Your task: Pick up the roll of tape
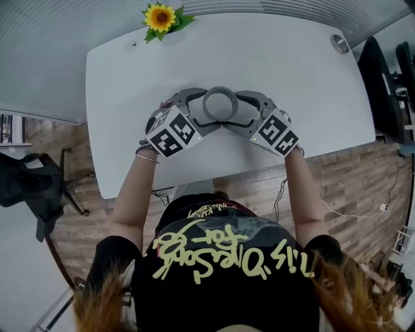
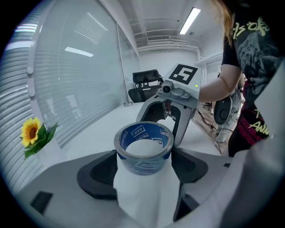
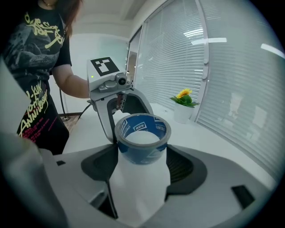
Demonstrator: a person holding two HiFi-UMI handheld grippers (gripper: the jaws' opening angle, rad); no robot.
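Pinching the roll of tape over white table, left gripper and right gripper; sunflower by blinds.

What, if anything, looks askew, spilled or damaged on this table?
Nothing stands out. The roll of tape sits level, clamped by the left gripper and right gripper from opposite sides. The sunflower stands upright at the table's far edge, and nothing is spilled.
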